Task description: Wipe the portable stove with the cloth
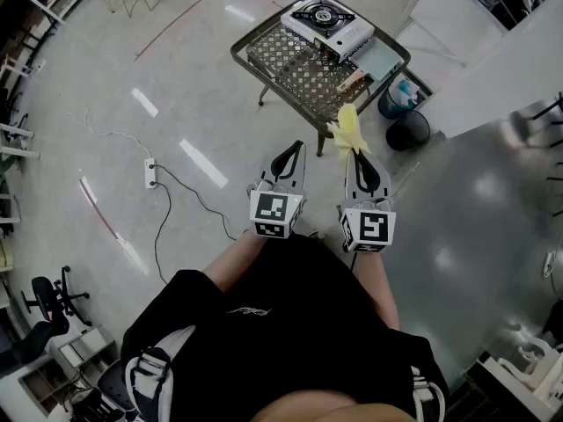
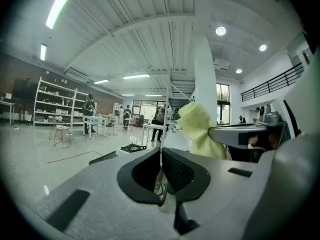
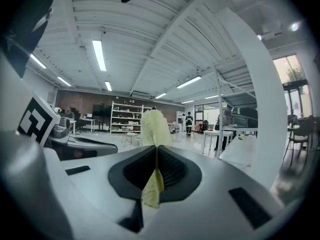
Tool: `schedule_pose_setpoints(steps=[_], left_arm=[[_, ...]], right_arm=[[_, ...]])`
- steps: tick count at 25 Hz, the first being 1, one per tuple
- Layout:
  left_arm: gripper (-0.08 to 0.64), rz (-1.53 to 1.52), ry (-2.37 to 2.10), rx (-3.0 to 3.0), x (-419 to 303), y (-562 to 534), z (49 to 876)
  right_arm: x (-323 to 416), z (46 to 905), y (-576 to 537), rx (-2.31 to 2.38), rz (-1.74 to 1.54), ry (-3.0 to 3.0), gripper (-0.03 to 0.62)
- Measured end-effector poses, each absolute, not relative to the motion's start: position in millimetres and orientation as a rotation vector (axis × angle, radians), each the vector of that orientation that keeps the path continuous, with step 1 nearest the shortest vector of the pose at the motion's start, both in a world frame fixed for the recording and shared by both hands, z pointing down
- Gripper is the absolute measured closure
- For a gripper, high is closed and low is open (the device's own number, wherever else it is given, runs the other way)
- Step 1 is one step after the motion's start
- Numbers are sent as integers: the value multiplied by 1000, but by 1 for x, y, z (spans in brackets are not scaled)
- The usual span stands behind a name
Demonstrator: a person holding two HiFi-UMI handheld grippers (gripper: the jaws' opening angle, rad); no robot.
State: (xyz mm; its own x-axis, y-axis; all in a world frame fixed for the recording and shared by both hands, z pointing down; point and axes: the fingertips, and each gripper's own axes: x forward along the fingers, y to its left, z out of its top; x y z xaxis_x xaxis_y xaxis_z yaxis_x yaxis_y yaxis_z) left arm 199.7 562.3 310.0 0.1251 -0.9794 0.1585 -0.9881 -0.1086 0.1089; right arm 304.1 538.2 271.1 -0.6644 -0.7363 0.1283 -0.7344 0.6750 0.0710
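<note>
Carrying the cloth (image 1: 347, 131) toward the portable stove (image 1: 327, 20)

The right gripper (image 1: 353, 153) is pinching the cloth and the left gripper (image 1: 295, 146) is riding closed and empty; the portable stove is sitting well ahead on the mesh table (image 1: 264, 70), so I judge the approach comes next.

Metal lattice table (image 1: 281, 55): portable stove (image 1: 327, 20) at far corner, grey board (image 1: 378, 58) beside
</note>
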Motion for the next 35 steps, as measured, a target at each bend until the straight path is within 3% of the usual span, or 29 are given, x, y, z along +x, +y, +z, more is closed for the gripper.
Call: schedule_pose_setpoints(steps=[8,35], left_arm=[[534,80,-1997,2137,156,570,321],[534,17,-1999,1929,-139,511,362]], right_arm=[[248,287,533,1105,38,-2768,575],[-51,328,449,800,-19,-2674,575]])
